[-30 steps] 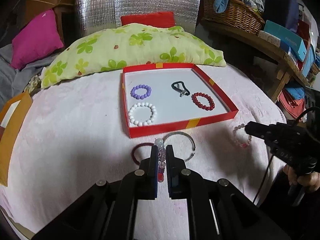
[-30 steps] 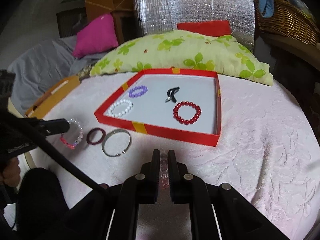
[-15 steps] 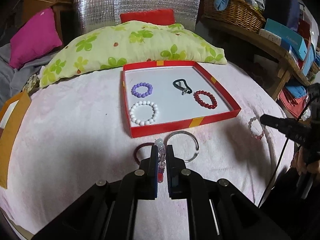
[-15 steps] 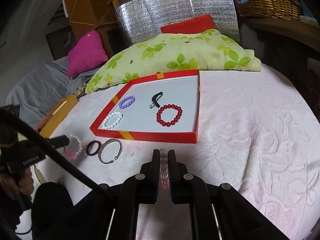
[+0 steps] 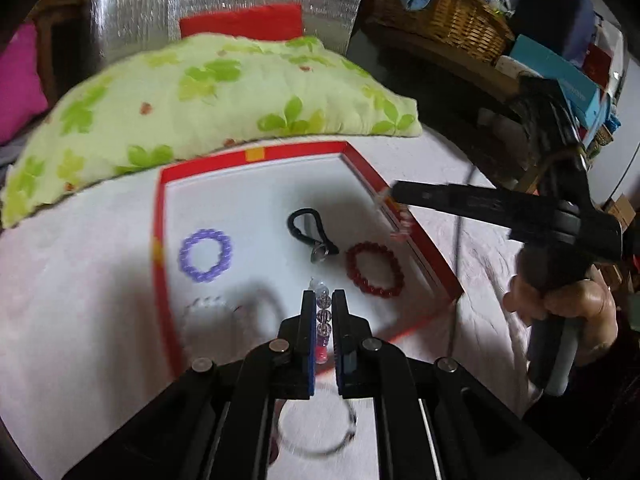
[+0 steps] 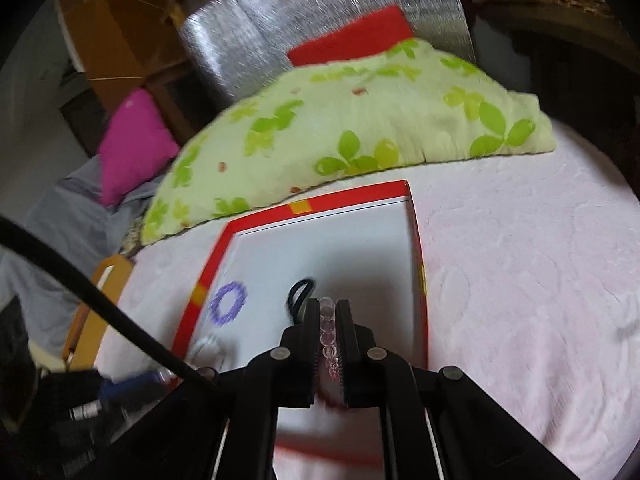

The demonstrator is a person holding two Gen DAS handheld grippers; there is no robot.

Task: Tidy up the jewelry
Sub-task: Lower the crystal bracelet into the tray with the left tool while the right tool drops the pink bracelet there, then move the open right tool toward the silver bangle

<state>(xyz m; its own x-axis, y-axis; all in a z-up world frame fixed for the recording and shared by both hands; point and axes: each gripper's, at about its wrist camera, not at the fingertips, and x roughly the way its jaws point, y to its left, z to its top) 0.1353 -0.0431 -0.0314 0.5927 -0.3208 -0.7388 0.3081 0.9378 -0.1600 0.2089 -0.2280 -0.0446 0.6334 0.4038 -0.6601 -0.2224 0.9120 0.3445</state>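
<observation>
Both grippers hang over the red tray [image 5: 420, 258]. The left gripper [image 5: 323, 300] is clamped on a clear-and-pink bead bracelet [image 5: 322, 320]; the right gripper [image 6: 329, 312] pinches a clear bead bracelet [image 6: 328, 336]. Inside the tray lie a purple bracelet [image 5: 205, 255], red bracelet [image 5: 374, 269] and black clip [image 5: 310, 232].

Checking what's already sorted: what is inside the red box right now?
In the red box lie a purple bead bracelet, a dark red bead bracelet and a black clasp piece. The left tool, shut on a clear bead bracelet, covers the near part.
</observation>
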